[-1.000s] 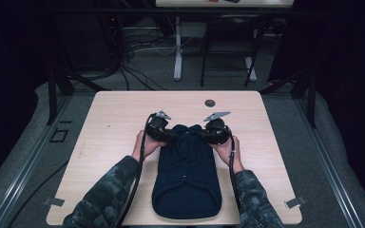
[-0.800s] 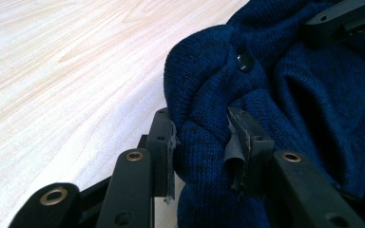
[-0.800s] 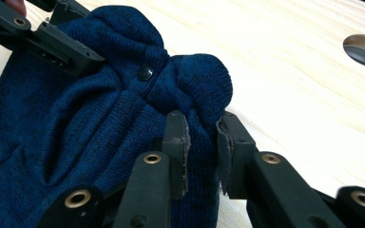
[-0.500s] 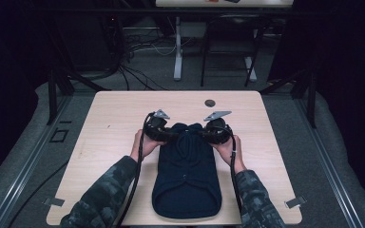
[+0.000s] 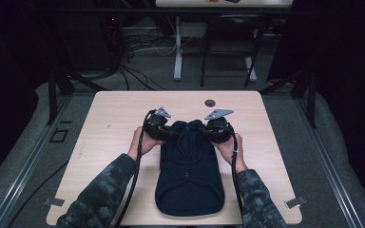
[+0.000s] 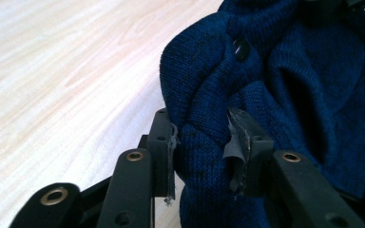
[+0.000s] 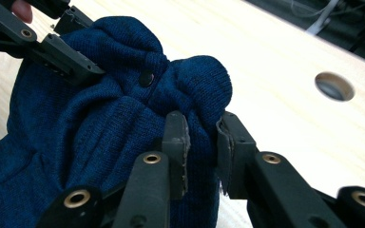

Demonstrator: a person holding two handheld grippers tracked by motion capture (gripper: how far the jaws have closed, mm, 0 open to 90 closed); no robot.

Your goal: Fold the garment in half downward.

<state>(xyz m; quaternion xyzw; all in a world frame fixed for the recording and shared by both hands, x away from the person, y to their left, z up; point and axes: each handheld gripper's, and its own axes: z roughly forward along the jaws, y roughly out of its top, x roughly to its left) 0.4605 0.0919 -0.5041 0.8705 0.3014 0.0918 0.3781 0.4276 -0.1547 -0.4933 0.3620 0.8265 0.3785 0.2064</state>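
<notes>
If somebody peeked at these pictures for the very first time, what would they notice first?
Probably the dark blue knitted garment with small black buttons lying in the middle of the pale wooden table. At its far end, the left gripper and right gripper each pinch a bunched fold of the knit. A round hole sits in the table beyond them.

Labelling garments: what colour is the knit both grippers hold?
Dark navy blue knit garment, clearest in the left gripper view.
</notes>
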